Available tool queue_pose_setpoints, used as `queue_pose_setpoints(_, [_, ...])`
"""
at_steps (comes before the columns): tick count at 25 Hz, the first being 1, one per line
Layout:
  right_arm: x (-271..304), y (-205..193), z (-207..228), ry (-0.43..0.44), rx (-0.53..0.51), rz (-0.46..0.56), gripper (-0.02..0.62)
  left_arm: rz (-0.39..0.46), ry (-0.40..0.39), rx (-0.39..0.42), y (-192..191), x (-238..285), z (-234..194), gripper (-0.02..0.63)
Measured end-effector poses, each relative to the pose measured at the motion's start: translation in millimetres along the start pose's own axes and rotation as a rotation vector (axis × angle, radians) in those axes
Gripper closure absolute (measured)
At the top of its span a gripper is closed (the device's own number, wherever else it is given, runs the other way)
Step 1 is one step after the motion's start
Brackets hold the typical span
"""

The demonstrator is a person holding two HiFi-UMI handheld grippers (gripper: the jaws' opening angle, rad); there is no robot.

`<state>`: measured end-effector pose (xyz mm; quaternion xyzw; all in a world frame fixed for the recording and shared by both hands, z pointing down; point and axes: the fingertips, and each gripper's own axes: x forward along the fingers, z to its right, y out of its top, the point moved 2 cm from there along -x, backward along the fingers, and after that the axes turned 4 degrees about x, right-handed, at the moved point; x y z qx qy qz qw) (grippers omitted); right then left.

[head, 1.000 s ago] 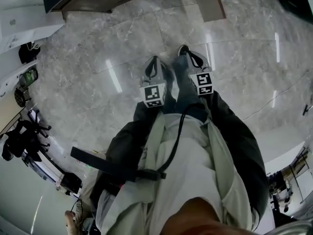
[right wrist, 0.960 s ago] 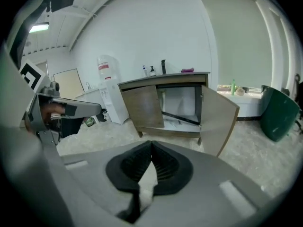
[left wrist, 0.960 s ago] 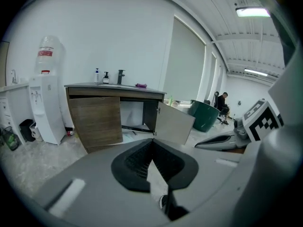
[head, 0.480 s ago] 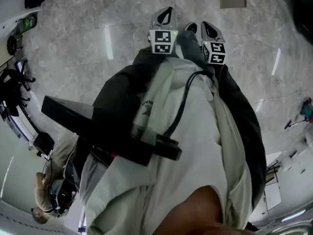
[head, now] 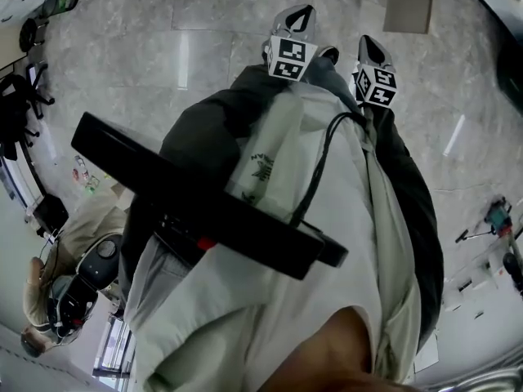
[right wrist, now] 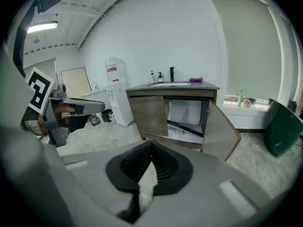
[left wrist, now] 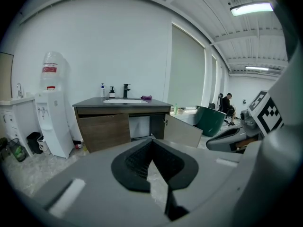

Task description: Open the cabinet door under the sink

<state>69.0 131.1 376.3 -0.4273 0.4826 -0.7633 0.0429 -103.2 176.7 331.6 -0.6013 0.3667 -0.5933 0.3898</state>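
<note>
A white-walled room, its sink cabinet standing with one door swung open. My left gripper and right gripper are both closed on nothing.

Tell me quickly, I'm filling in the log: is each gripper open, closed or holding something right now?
Left gripper: closed, holding nothing.
Right gripper: closed, holding nothing.
</note>
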Motion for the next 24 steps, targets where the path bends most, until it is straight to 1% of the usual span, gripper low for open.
queue_pose_setpoints(6, [4.9, 9.2, -4.6, 0.010, -0.017, 0.008, 0.594, 0.014, -0.012, 0.034, 7.5, 3.4, -2.6, 0.600])
queue_pose_setpoints(10, [8.5, 15.5, -1.9, 0.011, -0.026, 0.015, 0.594, 0.017, -0.035, 0.051, 12.9, 12.3, 0.0, 0.600])
queue_pose_setpoints(14, [11.1, 17.6, 0.5, 0.004, -0.019, 0.007, 0.594, 0.006, -0.051, 0.054, 14.6, 18.0, -0.9, 0.600])
queue_pose_setpoints(24, [18.8, 18.9, 3.9, -0.005, -0.010, -0.014, 0.594, -0.012, -0.057, 0.044, 13.1, 27.1, -8.1, 0.600])
